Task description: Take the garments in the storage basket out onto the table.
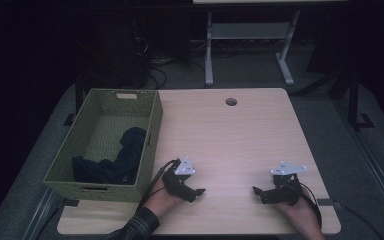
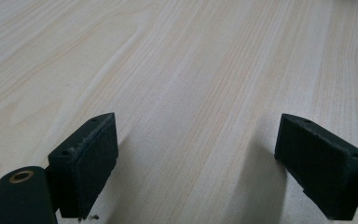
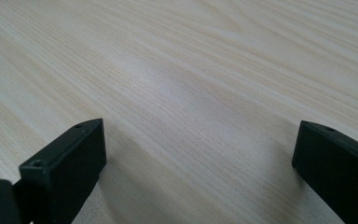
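My left gripper (image 1: 199, 192) rests low over the wooden table (image 1: 230, 130) near its front edge, just right of the basket, held by a hand in a plaid sleeve. In the left gripper view its jaws stand wide apart, left gripper (image 2: 196, 168) open over bare wood. My right gripper (image 1: 256, 191) sits near the front right of the table, pointing left toward the other one. Its two black pads are far apart in the right gripper view, right gripper (image 3: 200, 172) open with nothing between them.
A green woven basket (image 1: 152, 125) stands at the table's left side with dark cloth (image 1: 125, 157) lying inside. A round cable hole (image 1: 231, 102) is in the far middle of the table. A white desk frame (image 1: 250, 45) stands beyond on the floor.
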